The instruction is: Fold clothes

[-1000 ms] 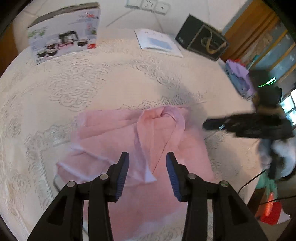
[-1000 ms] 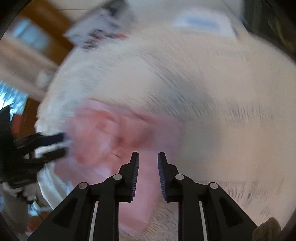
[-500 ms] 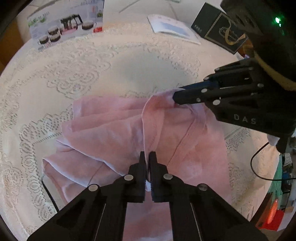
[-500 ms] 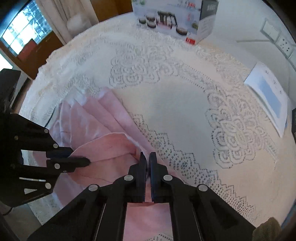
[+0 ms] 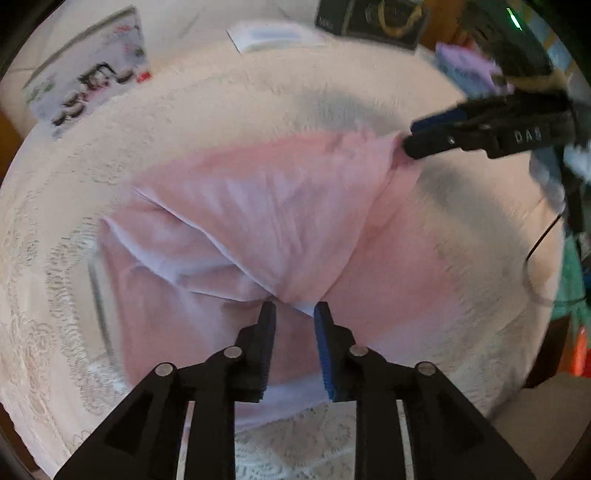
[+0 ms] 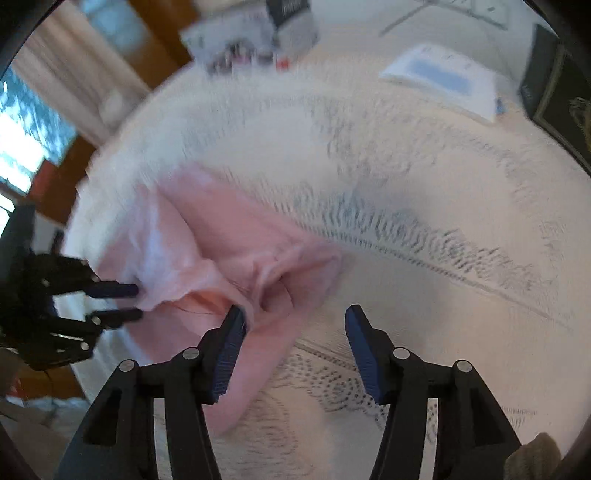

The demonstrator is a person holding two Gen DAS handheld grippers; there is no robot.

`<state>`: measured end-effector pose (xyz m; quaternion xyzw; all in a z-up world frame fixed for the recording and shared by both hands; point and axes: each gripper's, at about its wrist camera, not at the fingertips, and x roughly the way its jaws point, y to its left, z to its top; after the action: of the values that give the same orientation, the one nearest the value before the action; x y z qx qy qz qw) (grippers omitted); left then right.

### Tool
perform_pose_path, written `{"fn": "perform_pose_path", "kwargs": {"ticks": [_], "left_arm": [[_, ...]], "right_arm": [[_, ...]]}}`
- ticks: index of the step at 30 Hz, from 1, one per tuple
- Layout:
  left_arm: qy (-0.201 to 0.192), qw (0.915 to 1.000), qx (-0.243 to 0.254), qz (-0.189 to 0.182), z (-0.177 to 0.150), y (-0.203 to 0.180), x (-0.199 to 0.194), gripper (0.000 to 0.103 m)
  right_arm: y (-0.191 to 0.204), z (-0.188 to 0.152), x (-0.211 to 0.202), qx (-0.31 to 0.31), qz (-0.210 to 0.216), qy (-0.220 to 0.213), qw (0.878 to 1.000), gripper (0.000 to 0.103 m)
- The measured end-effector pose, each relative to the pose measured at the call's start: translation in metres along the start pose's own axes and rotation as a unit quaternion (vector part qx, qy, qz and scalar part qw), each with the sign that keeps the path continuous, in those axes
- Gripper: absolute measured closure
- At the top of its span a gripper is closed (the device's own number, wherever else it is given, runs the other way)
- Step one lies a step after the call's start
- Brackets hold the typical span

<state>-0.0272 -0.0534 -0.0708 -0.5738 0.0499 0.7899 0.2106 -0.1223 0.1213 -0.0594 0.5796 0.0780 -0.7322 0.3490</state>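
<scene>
Garment: pink garment (image 5: 280, 206), a thin knit top lying in loose layers on the lace tablecloth (image 5: 236, 99); judged light, limp and non-fragile, likely to sag and drag wherever it is not supported.

Left wrist view, left gripper: left gripper (image 5: 294, 314) stands narrowly parted, jaws on either side of a low fold tip; whether the fabric is pinched cannot be told through the motion blur.

Left wrist view, right gripper: right gripper (image 5: 410, 138) meets the far upper corner of the cloth; in this view its jaws look close together, but blur hides the contact.

Left wrist view, grasp sites: hems, seams and doubled corners probably give the firmest hold; a single layer pinched mid-panel would likely stretch or slip.

Right wrist view, right gripper: right gripper (image 6: 295, 319) is spread wide; the left pad touches a bunched ridge of the pink garment (image 6: 229, 236), the right pad hangs over bare lace; nothing sits between them.

Right wrist view, left gripper: left gripper (image 6: 138, 302) shows two parted fingers at the cloth's near-left edge.

Surface: round table under the cream lace tablecloth (image 6: 424, 177), textured enough that it may catch the fabric when dragged.

Room: printed box (image 5: 88, 77), white leaflet (image 6: 439, 77), dark gift bag (image 5: 373, 16) at the far rim; window (image 6: 26, 122) and wood panelling beyond.
</scene>
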Motion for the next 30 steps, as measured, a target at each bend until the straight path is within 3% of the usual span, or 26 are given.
{"fn": "perform_pose_path", "kwargs": {"ticks": [2,5,8,11,15,17,18,19,22,23,26,28,30], "left_arm": [[-0.022,0.9996,-0.018,-0.007,0.003,0.014,-0.018,0.068],[-0.050,0.9974,-0.050,-0.015,0.009,0.038,-0.038,0.064],[-0.045,0.9935,-0.105,-0.004,0.024,0.070,-0.034,0.062],[-0.027,0.9868,-0.159,-0.007,0.039,0.095,-0.023,0.062],[-0.011,0.9854,-0.170,-0.002,0.059,0.099,-0.009,0.062],[0.003,0.9862,-0.166,0.009,0.063,0.097,0.005,0.068],[0.007,0.9862,-0.164,0.020,0.061,0.097,0.011,0.088],[0.012,0.9854,-0.167,0.030,0.059,0.098,0.016,0.094],[0.017,0.9814,-0.186,0.044,0.047,0.106,0.027,0.095],[0.015,0.9813,-0.186,0.046,0.045,0.107,0.028,0.097],[0.011,0.9812,-0.187,0.047,0.043,0.109,0.027,0.099],[0.011,0.9809,-0.189,0.046,0.042,0.111,0.027,0.099],[0.013,0.9807,-0.189,0.050,0.041,0.111,0.023,0.099]], "right_arm": [[0.001,0.000,-0.022,0.018,0.023,-0.029,0.999,0.047],[0.000,-0.006,-0.040,0.033,0.055,-0.035,0.997,0.047],[-0.004,-0.005,-0.038,0.066,0.058,-0.031,0.996,0.047],[-0.012,0.003,-0.022,0.117,0.068,-0.015,0.991,0.057],[-0.007,0.021,0.006,0.157,0.085,0.006,0.984,0.059],[0.005,0.028,0.013,0.137,0.090,0.008,0.986,0.066],[0.016,0.031,0.016,0.117,0.090,0.008,0.989,0.076],[0.027,0.033,0.019,0.095,0.094,0.008,0.991,0.086],[0.052,0.033,0.037,0.053,0.117,0.019,0.992,0.088],[0.053,0.031,0.047,0.048,0.110,0.026,0.992,0.088],[0.021,0.017,0.067,0.096,0.014,0.054,0.994,0.094],[-0.009,0.005,0.061,0.155,0.010,0.048,0.987,0.102],[-0.023,-0.004,0.047,0.173,-0.007,0.039,0.984,0.097]]}}
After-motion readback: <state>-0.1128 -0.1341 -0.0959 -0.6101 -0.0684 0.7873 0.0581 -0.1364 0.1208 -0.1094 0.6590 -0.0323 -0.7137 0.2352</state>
